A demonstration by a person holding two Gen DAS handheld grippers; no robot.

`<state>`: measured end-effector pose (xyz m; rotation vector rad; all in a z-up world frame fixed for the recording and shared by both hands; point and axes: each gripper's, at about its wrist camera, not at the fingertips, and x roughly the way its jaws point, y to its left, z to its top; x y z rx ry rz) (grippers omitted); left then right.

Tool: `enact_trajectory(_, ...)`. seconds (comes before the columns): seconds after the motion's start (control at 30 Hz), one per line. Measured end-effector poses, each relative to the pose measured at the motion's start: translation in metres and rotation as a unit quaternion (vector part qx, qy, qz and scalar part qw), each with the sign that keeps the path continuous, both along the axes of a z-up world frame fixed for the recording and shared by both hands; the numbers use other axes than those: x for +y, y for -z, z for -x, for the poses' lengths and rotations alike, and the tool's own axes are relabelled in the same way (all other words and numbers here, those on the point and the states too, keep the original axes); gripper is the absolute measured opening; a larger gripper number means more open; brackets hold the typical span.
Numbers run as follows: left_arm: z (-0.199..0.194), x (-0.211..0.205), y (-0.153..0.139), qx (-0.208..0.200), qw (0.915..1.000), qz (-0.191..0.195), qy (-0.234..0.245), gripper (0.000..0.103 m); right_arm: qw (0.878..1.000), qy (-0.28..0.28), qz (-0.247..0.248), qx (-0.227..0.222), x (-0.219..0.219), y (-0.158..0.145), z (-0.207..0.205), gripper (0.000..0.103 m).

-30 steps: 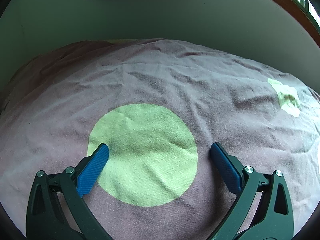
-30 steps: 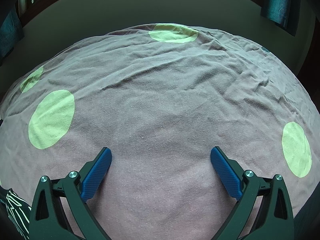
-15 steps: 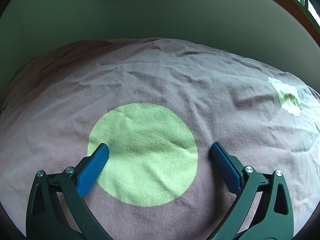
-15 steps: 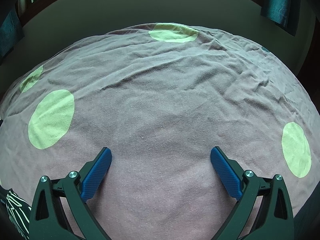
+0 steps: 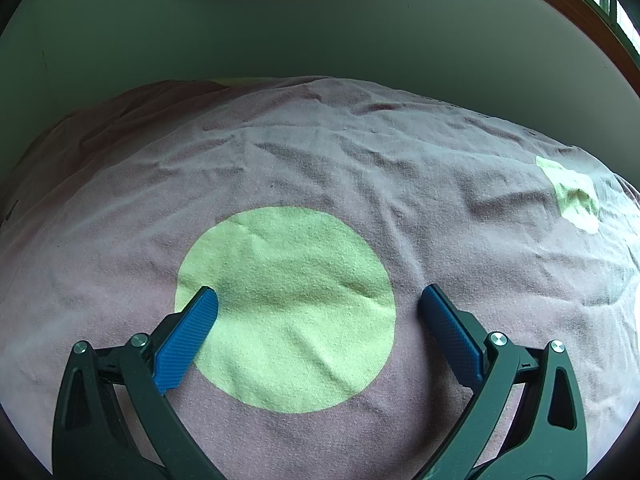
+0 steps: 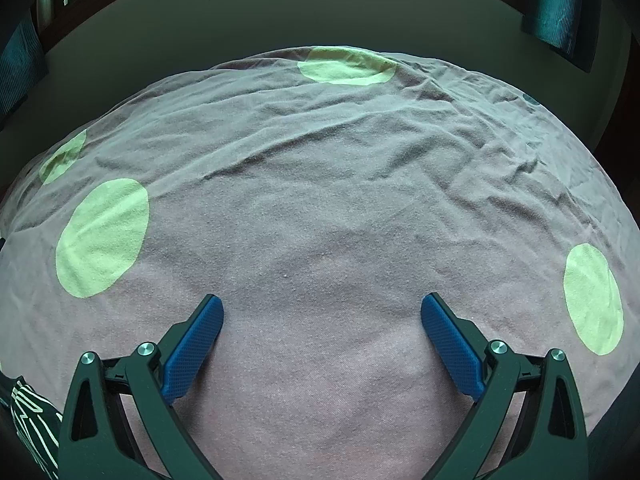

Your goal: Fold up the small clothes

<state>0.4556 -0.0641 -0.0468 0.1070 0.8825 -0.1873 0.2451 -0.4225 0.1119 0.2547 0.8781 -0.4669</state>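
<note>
Left wrist view: left claw (image 5: 318, 306) is being held wide, empty, above the spotted bedspread (image 5: 320, 168); right claw (image 6: 322, 314) likewise. Striped garment (image 6: 28, 412) is lying at frame edge; bedspread risks being pinched instead.

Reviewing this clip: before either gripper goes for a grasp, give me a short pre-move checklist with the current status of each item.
1. Left gripper open: ok, its fingers stand wide apart with nothing between them.
2. Right gripper open: ok, spread wide and empty.
3. Garment to fold in view: not ok. Only a dark striped fabric shows at the lower left edge of the right wrist view; whether it is a garment, cannot tell.
4. Work surface free of objects: ok, the pink bedsheet with green circles is wrinkled but bare ahead of both grippers.
5. Fingers touching the sheet: cannot tell.
</note>
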Motion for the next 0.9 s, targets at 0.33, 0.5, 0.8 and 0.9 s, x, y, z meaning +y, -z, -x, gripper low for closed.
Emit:
enact_trajectory(0.33, 0.002, 0.003, -0.004, 0.001, 1.0000, 0.002, 0.000, 0.101, 1.000, -0.001, 0.002, 0.001, -0.005, 0.003, -0.001, 0.099)
enact_trajectory(0.5, 0.003, 0.003, -0.004, 0.000, 1.0000, 0.002, 0.000, 0.101, 1.000, -0.002, 0.000, 0.000, -0.008, 0.001, -0.002, 0.099)
enact_trajectory(0.8, 0.002, 0.004, -0.002, 0.000, 1.0000, 0.003, 0.000, 0.101, 1.000, -0.002, 0.000, -0.001, -0.005, -0.055, 0.000, 0.099)
enact_trajectory(0.9, 0.003, 0.004, -0.001, 0.000, 1.0000, 0.001, -0.001, 0.101, 1.000, -0.002, 0.002, 0.000, -0.003, -0.079, 0.002, 0.099)
